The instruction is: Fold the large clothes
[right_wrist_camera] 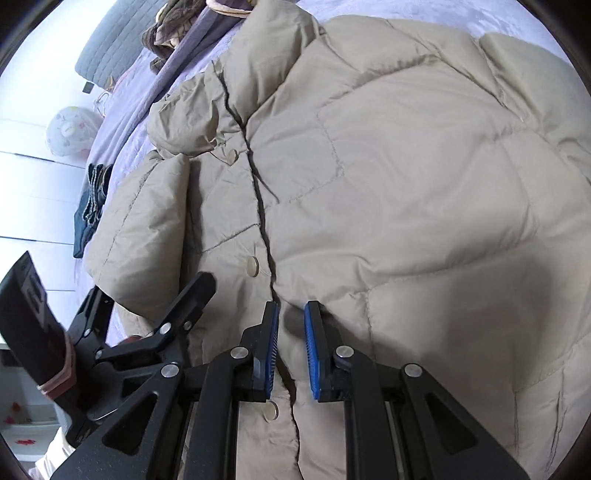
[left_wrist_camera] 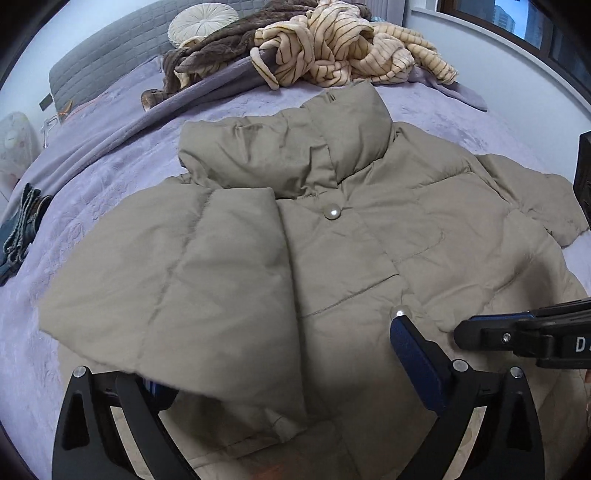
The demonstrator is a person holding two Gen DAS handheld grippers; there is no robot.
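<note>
A beige puffer jacket (left_wrist_camera: 332,236) lies front up on the purple bed, collar away from me, with pearl buttons (left_wrist_camera: 331,213) down its front. Its left sleeve (left_wrist_camera: 177,273) is folded in over the body. My left gripper (left_wrist_camera: 273,354) is wide open, and the sleeve cuff lies between its fingers without being pinched. My right gripper (right_wrist_camera: 291,328) hovers over the jacket's front placket (right_wrist_camera: 264,229) with the jaws a small gap apart and nothing held; it also shows in the left wrist view (left_wrist_camera: 480,332). The jacket fills the right wrist view (right_wrist_camera: 406,184).
A pile of striped cream and brown blankets (left_wrist_camera: 332,48) and a round white cushion (left_wrist_camera: 201,24) lie at the head of the bed. The purple bedspread (left_wrist_camera: 92,177) surrounds the jacket. Dark folded clothes (left_wrist_camera: 22,229) lie at the left edge. A window (left_wrist_camera: 517,22) is far right.
</note>
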